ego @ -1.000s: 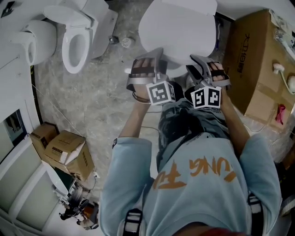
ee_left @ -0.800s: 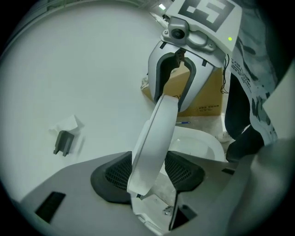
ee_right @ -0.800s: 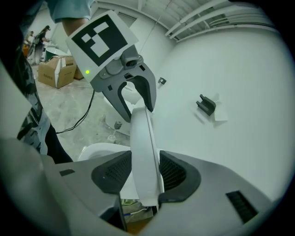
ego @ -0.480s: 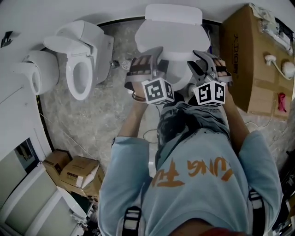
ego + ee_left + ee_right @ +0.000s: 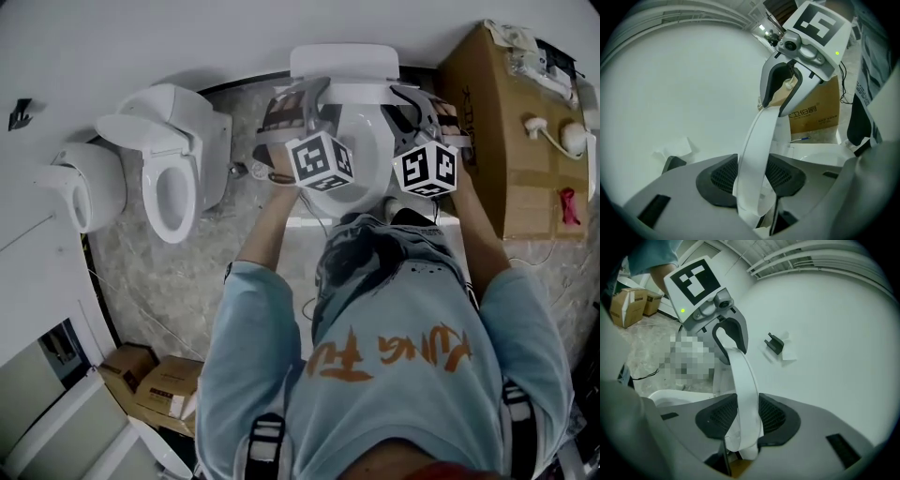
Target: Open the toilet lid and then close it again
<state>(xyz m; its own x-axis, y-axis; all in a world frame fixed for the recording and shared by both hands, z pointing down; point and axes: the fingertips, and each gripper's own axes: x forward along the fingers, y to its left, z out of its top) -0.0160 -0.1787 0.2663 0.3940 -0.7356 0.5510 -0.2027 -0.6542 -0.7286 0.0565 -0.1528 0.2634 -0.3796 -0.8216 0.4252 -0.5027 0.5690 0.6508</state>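
Raised since before, toilet lid (image 5: pixel 757 136) sits clamped in left gripper (image 5: pixel 752 187) and right gripper (image 5: pixel 743 420), jaws just tightened.

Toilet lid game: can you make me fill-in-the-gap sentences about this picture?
___ grippers clamp the toilet lid, left gripper and right gripper. The brown box on the right is made of ___. The other toilet, on the left, has its lid ___. Missing: two; cardboard; up. Both pairs of jaws have just been closing on the lid.
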